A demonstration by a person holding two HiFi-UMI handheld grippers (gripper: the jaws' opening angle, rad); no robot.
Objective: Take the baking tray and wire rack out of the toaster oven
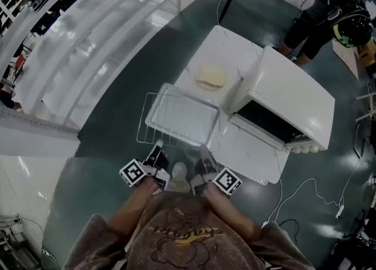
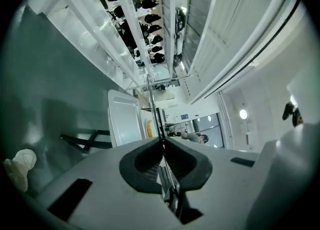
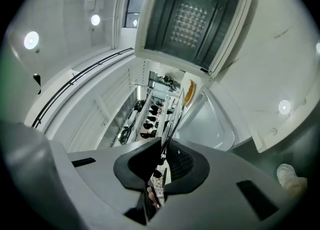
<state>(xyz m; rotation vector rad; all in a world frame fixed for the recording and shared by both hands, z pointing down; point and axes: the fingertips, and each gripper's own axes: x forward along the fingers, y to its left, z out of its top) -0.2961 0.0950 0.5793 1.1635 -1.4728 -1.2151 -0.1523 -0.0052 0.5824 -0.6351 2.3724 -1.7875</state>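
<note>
A silver baking tray (image 1: 182, 116) lies on a wire rack (image 1: 143, 125), and both hang in the air in front of the white toaster oven (image 1: 291, 95), clear of its open dark mouth (image 1: 267, 120). My left gripper (image 1: 157, 152) is shut on the rack's near edge wire, and my right gripper (image 1: 204, 156) is shut on the same edge further right. In the left gripper view the jaws (image 2: 161, 146) pinch a thin wire, with the tray (image 2: 123, 121) beyond. The right gripper (image 3: 162, 149) also clamps a wire, and this view takes in the tray (image 3: 210, 121) and the empty oven cavity (image 3: 192, 18).
The oven stands on a white table (image 1: 226, 45) with its door (image 1: 252, 145) folded down. A pale yellow round item (image 1: 211, 77) lies on the table behind the tray. White shelving (image 1: 100, 39) runs along the left. A person (image 1: 329, 4) stands at the far right.
</note>
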